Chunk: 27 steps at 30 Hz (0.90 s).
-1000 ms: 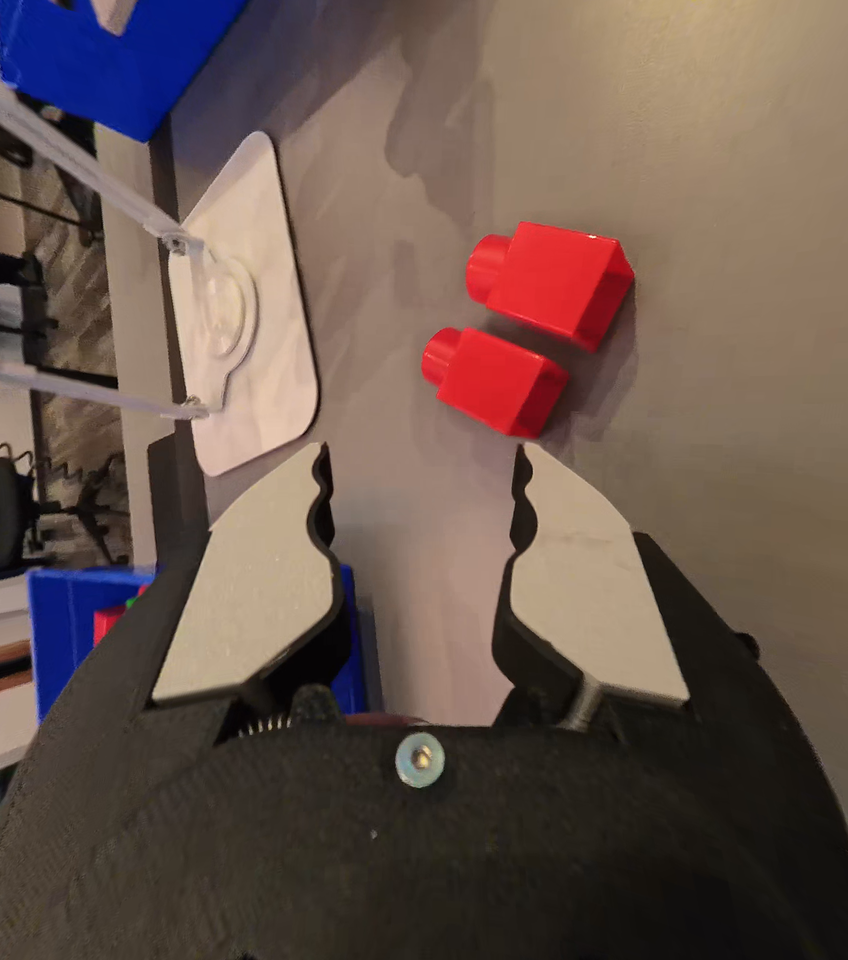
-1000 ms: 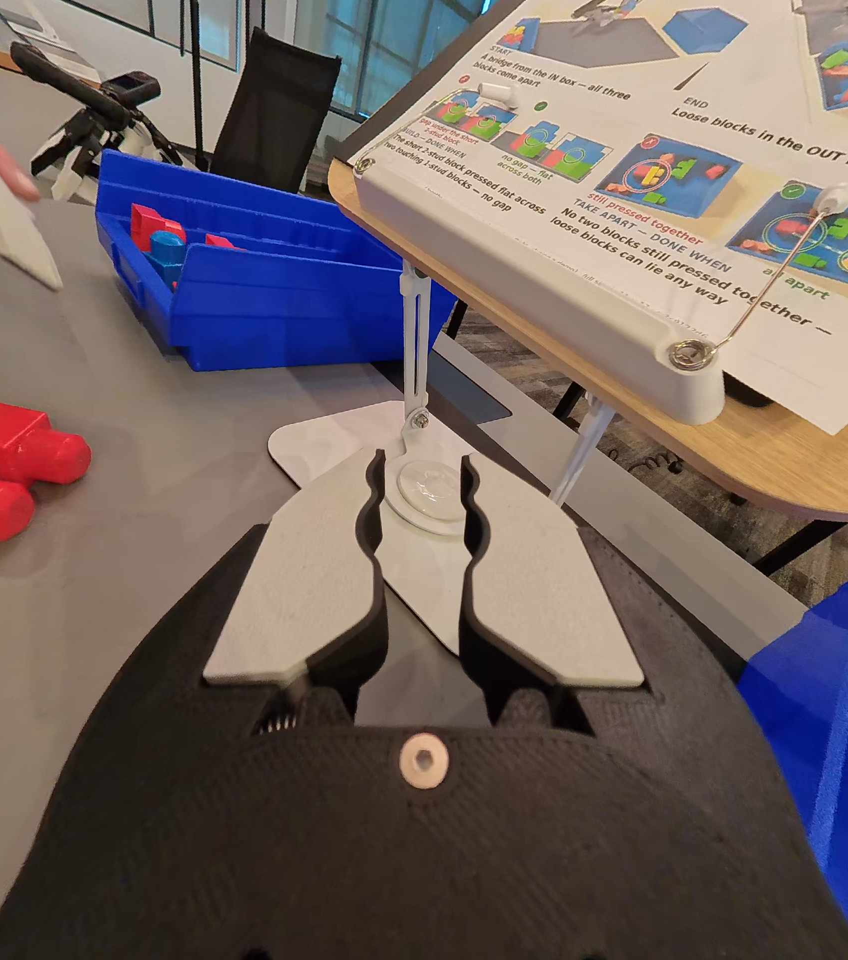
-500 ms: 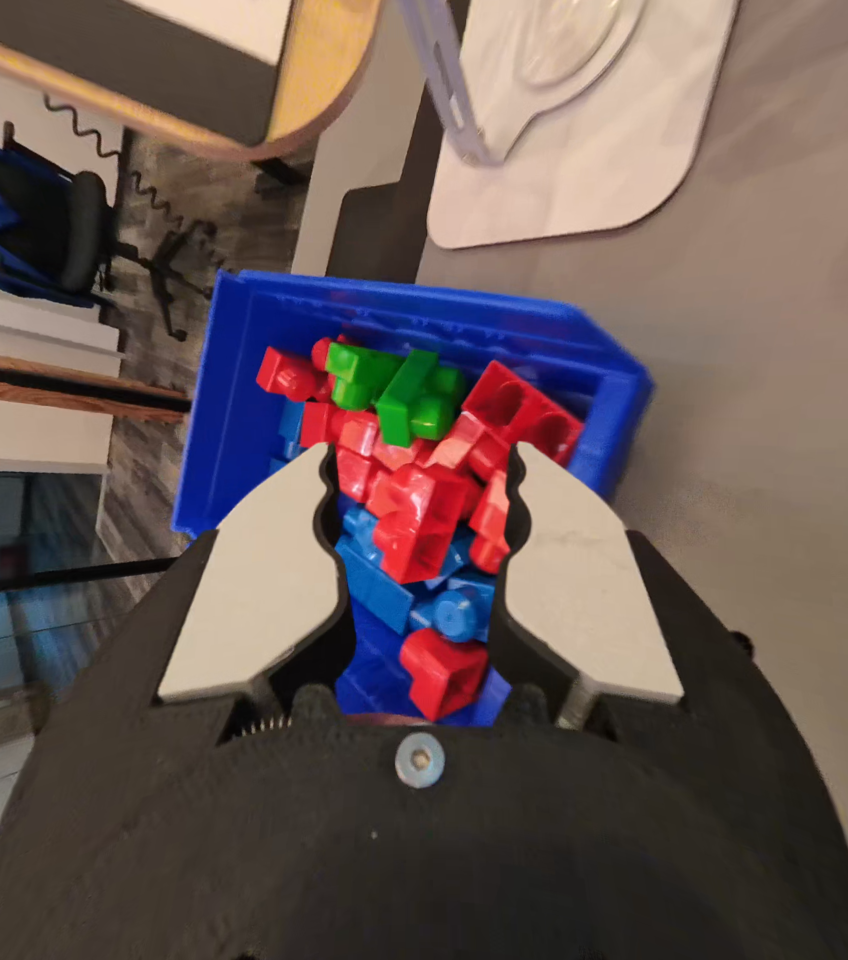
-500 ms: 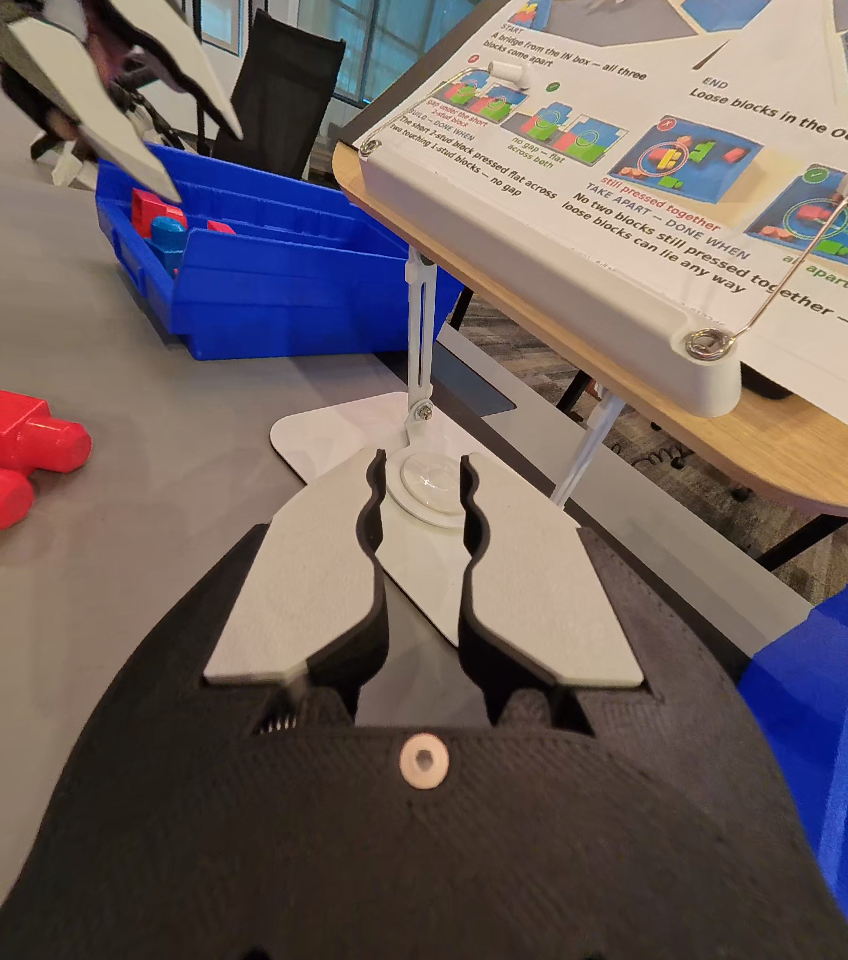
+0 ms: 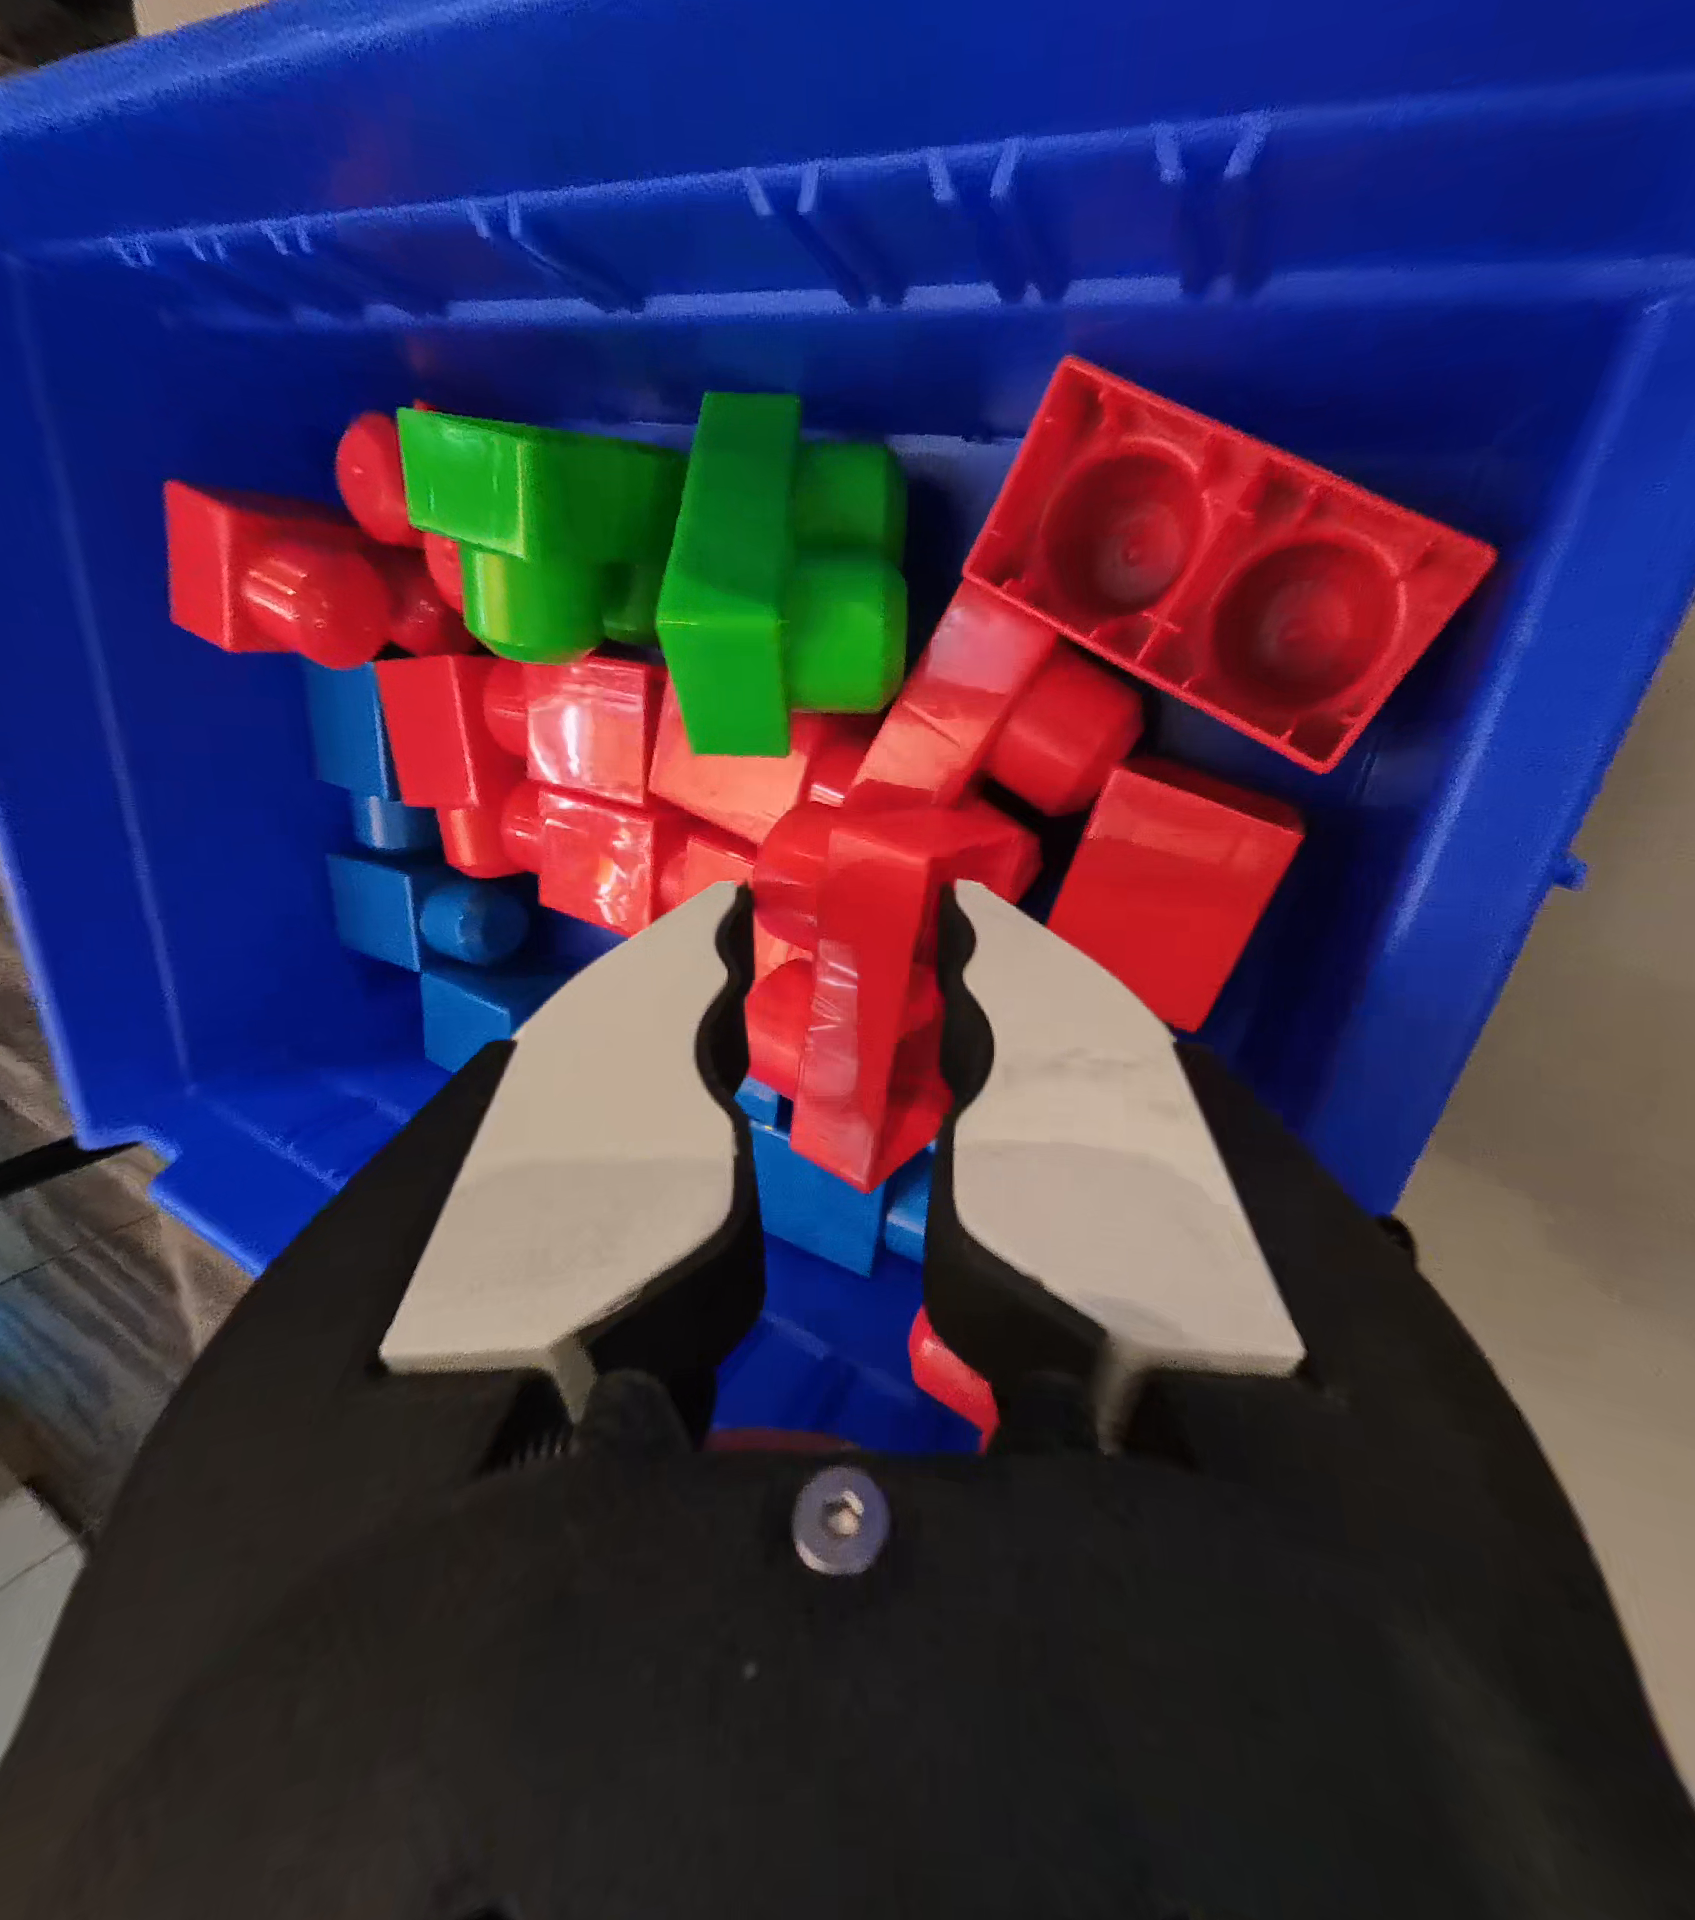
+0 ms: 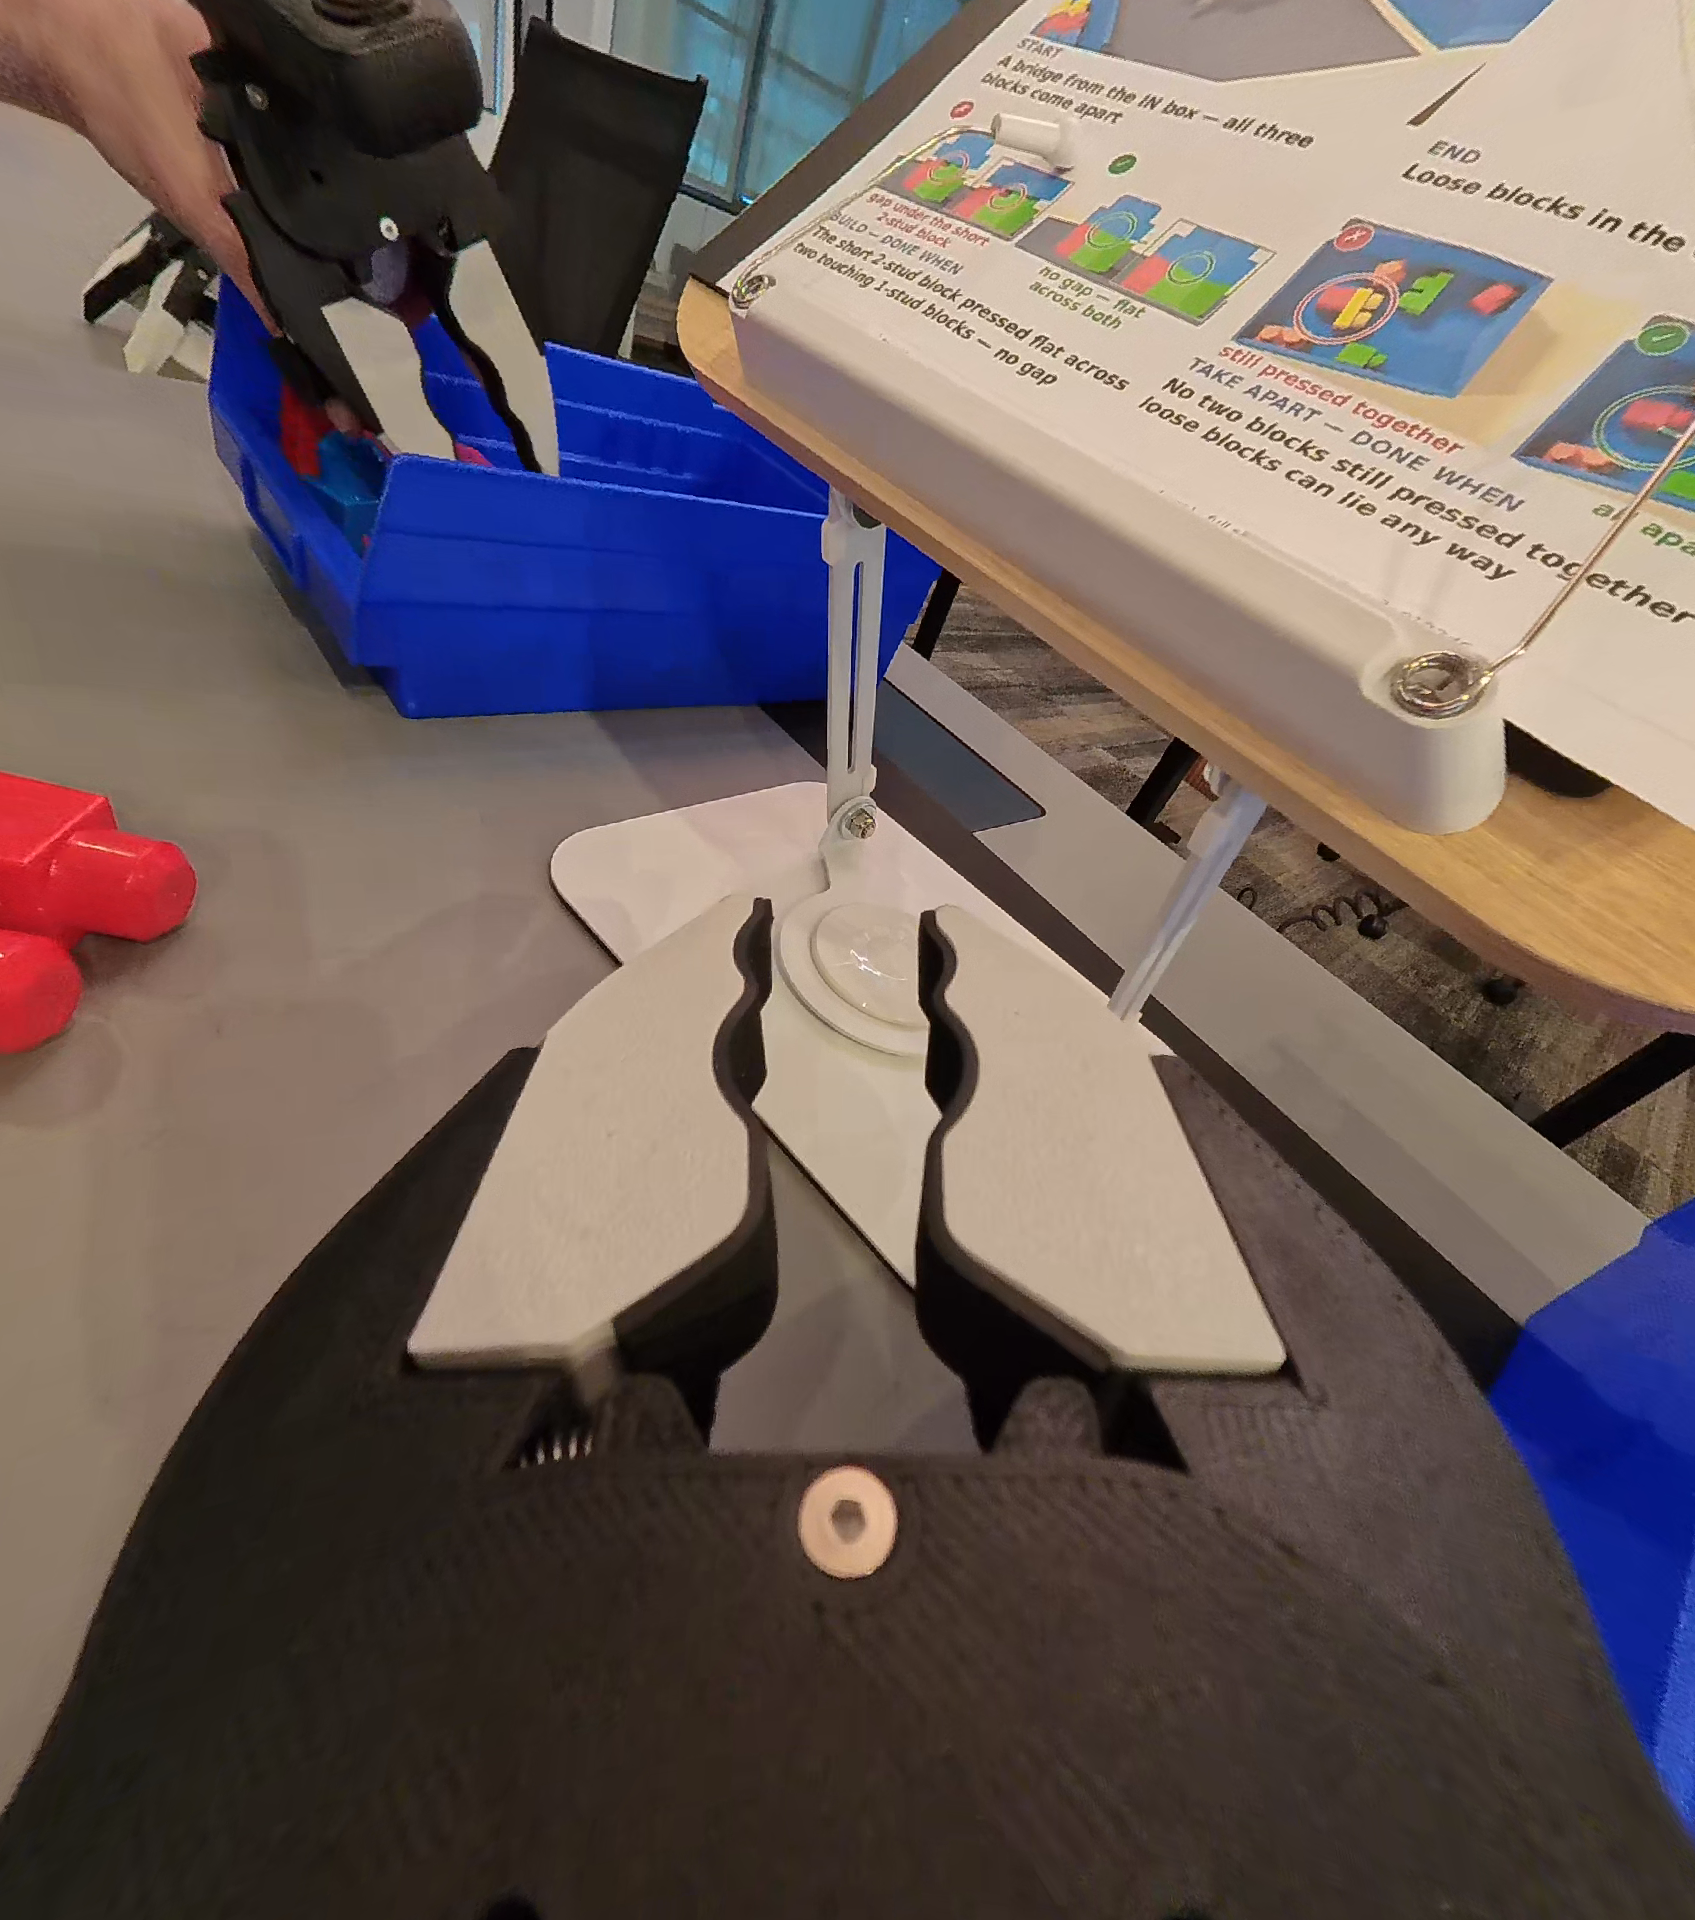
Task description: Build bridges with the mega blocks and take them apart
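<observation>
The blue bin (image 5: 74,727) is the thing to steer by. Its tall walls close in on all four sides, and the heap inside leaves only a strip of bare floor along the bin's left wall. Against that strip lie a few blue blocks (image 5: 386,914). Towards the back wall sit two green blocks (image 5: 718,582), and to the right of them a red two-stud block (image 5: 1227,561) leans hollow side up against the right wall.

The left hand-held gripper (image 5: 843,914) reaches down into the middle of the bin, a person's hand (image 6: 95,114) behind it. Its grey fingers (image 5: 1061,1060) are pinched on a red block (image 5: 874,997) standing on edge near the front wall, both pads close against its sides. Neighbouring red blocks crowd it on either side.

Outside the bin, on the open grey desk (image 6: 355,1039), two loose red blocks (image 6: 12,894) lie on their sides, well apart from the bin, with clear surface all round them. Right of the bin stands the white stand base (image 6: 677,873) near the desk edge, carrying a slanted instruction board (image 6: 1238,436) that overhangs the edge. The right hand-held gripper (image 6: 843,925) hovers over that base, its fingers spread a little with nothing between them. A second blue bin (image 6: 1674,1455) cuts in at the far right.
</observation>
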{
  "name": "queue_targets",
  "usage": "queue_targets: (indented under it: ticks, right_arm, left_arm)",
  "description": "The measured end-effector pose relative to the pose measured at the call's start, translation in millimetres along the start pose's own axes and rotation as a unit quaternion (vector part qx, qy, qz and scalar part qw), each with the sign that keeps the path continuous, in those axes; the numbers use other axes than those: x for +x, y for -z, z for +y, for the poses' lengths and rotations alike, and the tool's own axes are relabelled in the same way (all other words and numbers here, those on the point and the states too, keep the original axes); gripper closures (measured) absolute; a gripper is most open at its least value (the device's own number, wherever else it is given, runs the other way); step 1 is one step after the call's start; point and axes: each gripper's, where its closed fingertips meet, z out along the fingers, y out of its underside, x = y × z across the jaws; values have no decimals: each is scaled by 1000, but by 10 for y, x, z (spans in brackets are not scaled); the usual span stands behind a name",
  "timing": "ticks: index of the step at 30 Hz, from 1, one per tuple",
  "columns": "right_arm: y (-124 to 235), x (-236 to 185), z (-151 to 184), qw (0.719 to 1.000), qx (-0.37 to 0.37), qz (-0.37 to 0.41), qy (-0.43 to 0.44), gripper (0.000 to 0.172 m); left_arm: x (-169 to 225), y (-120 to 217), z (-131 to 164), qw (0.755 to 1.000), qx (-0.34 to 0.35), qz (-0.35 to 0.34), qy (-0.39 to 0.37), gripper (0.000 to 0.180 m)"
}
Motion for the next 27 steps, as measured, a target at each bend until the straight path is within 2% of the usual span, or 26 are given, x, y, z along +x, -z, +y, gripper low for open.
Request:
queue_targets:
  ticks: [3, 6, 12, 20, 27]
  right_arm:
    - [-7, -2, 16, 1000, -2, -2, -4, 144]
    - [-8, -4, 16, 1000, -1, -2, -4, 144]
    - [-5, -7, 8, 1000, 0, -2, -3, 144]
    - [-8, -17, 2, 1000, 0, -4, -2, 144]
    - [-8, -24, -7, 1000, 2, -5, -2, 144]
  left_arm:
    - [-51, -9, -21, 1000, -1, -22, -3, 157]
    - [-104, -23, -14, 998, -4, -53, -22, 176]
    - [-228, -22, 18, 992, -19, -123, -37, 177]
    - [-260, 225, -145, 987, 27, -157, -24, 177]
    - [-143, 681, -554, 978, 94, -183, -16, 177]
